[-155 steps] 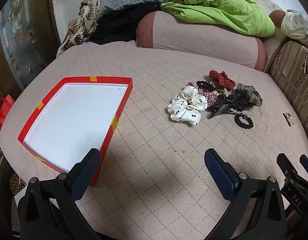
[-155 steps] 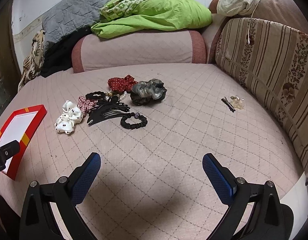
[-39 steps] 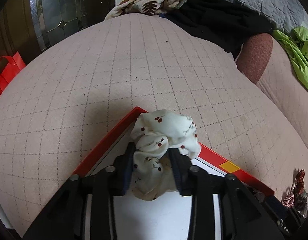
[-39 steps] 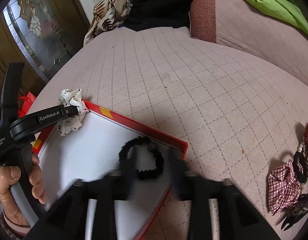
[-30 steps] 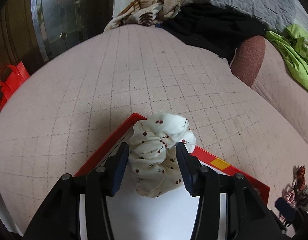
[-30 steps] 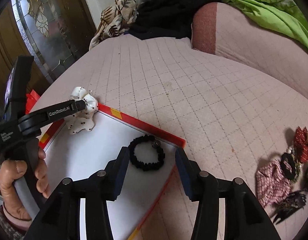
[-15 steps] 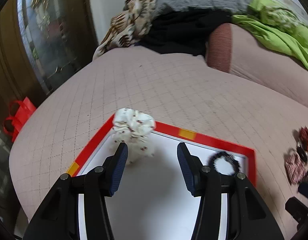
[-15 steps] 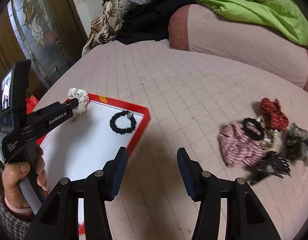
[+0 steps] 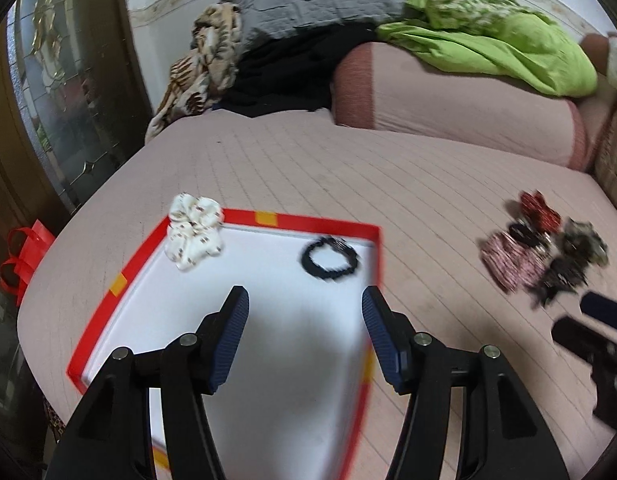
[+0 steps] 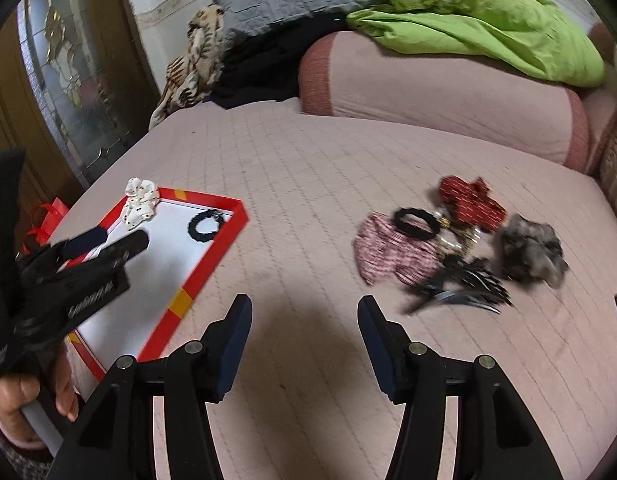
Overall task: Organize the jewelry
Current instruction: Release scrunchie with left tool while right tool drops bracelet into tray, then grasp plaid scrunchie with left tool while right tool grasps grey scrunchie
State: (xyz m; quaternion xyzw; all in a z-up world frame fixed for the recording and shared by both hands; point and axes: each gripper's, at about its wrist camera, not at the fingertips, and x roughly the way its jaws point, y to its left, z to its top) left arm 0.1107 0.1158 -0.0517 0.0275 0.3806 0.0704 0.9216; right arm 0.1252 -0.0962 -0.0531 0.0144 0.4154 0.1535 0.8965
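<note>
A pink quilted bed carries a red tray with a white floor, and well to its right lies a pile of hair ties. In the tray's far corners rest a white scrunchie and a black hair tie. The left gripper hangs above the tray and the right gripper above the bare bed, both with jaws apart and holding nothing.

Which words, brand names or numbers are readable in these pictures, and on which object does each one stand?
White lettering on the side of the black left gripper, right wrist view: too blurred to read.
Red-rimmed white tray with yellow tape patches: no text visible.
Nothing else carries writing.
</note>
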